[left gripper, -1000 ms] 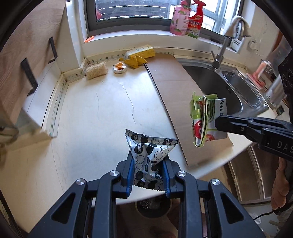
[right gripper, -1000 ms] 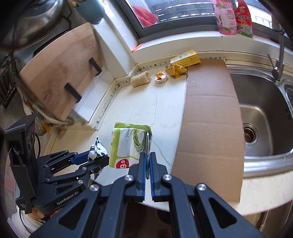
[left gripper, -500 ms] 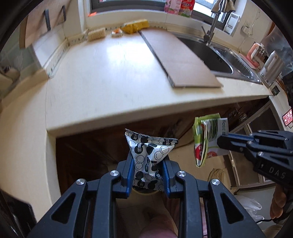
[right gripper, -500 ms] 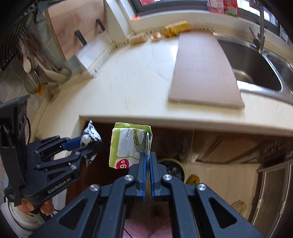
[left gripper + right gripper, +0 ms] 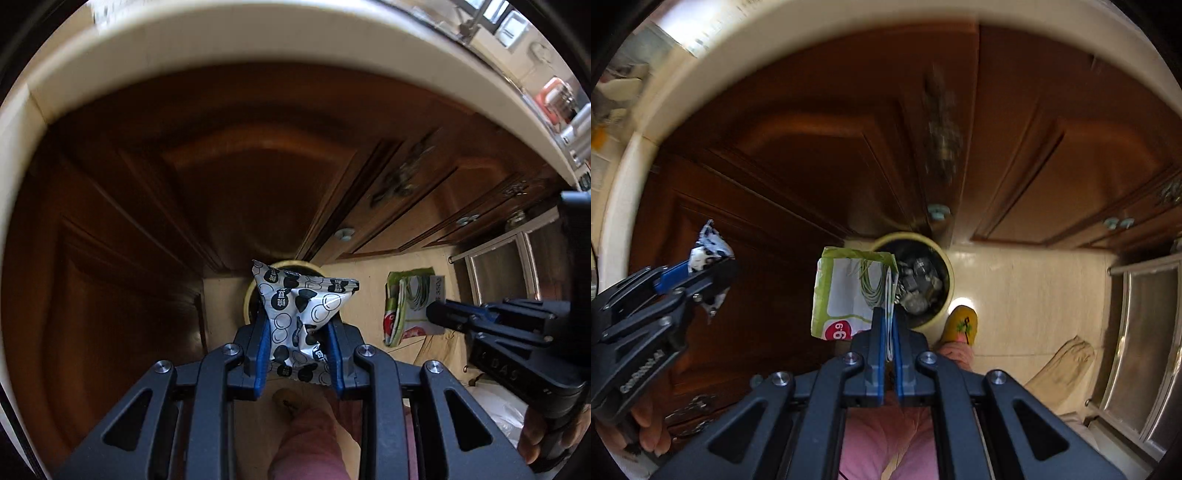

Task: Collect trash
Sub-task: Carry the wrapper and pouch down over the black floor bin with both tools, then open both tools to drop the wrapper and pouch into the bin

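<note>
My left gripper [image 5: 299, 332] is shut on a white snack wrapper with black prints [image 5: 301, 310]; it also shows in the right wrist view [image 5: 707, 251]. My right gripper [image 5: 890, 325] is shut on a green and white package [image 5: 849, 291], seen too in the left wrist view [image 5: 410, 302]. Both are held low, in front of the cabinets and above a round yellow-rimmed trash bin [image 5: 943, 273] on the floor. The bin holds crumpled trash. In the left wrist view the bin [image 5: 249, 295] is mostly hidden behind the wrapper.
Dark wooden cabinet doors [image 5: 798, 158] with knobs [image 5: 938, 212] stand right behind the bin. The cream countertop edge [image 5: 258, 48] curves overhead. A yellow slipper [image 5: 960, 325] and pink trouser legs are beside the bin. A steel-framed appliance [image 5: 1145, 332] stands at right on the tiled floor.
Both grippers have dropped from countertop height to below the counter edge, carrying their wrappers. The counter has left the view and the trash bin now lies close beneath them.
</note>
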A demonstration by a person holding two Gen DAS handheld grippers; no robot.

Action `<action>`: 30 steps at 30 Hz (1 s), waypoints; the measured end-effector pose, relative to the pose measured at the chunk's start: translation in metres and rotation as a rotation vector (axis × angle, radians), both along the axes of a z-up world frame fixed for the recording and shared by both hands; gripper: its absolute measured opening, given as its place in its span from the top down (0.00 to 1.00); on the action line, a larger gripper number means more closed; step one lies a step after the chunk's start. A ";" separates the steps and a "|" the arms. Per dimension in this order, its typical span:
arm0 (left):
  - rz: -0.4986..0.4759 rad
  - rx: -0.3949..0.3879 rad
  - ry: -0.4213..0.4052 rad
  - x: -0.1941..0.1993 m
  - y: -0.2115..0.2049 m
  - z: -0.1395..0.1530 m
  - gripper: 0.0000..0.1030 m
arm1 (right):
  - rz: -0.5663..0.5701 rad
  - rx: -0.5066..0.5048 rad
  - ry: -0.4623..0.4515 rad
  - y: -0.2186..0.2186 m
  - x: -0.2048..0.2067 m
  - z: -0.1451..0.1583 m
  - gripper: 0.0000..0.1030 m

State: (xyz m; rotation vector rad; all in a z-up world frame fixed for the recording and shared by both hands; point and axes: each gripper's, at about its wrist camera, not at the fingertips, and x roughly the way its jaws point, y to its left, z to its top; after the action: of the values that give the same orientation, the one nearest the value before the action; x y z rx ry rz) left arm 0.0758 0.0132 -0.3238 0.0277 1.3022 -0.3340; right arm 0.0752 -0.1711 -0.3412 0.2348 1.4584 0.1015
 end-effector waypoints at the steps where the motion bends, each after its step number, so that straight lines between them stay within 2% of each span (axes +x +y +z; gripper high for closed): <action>1: 0.009 -0.004 0.010 0.000 0.002 -0.013 0.76 | 0.000 0.000 0.011 0.001 0.001 -0.012 0.96; 10: 0.031 0.024 0.075 0.011 -0.010 -0.091 0.76 | -0.013 -0.010 0.090 0.000 0.012 -0.099 0.96; 18: 0.045 0.049 0.121 0.019 -0.022 -0.138 0.74 | -0.008 0.035 0.122 -0.001 0.023 -0.139 0.92; 19: 0.049 0.053 0.131 0.020 -0.022 -0.142 0.68 | -0.006 0.038 0.127 -0.001 0.024 -0.141 0.90; 20: 0.056 0.059 0.141 0.021 -0.025 -0.144 0.52 | -0.006 0.044 0.135 -0.002 0.025 -0.144 0.86; 21: 0.064 0.061 0.153 0.021 -0.025 -0.146 0.42 | -0.008 0.050 0.139 -0.004 0.026 -0.147 0.83; 22: 0.073 0.052 0.156 0.023 -0.026 -0.147 0.30 | -0.012 0.055 0.141 -0.004 0.026 -0.147 0.76; 23: 0.081 0.045 0.154 0.023 -0.024 -0.149 0.26 | -0.015 0.061 0.136 -0.005 0.026 -0.147 0.71; 24: 0.093 0.044 0.150 0.023 -0.023 -0.147 0.25 | -0.015 0.065 0.129 -0.007 0.026 -0.146 0.69; 26: 0.106 0.058 0.148 0.024 -0.021 -0.142 0.21 | -0.008 0.069 0.125 -0.007 0.027 -0.146 0.68; 30: 0.119 0.065 0.134 0.025 -0.020 -0.131 0.20 | 0.012 0.088 0.119 -0.006 0.028 -0.136 0.68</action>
State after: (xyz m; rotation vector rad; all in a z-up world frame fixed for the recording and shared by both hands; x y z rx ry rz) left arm 0.1011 -0.0072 -0.4549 -0.0180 1.4409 -0.1943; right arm 0.1031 -0.1768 -0.4768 0.3085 1.5753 0.1638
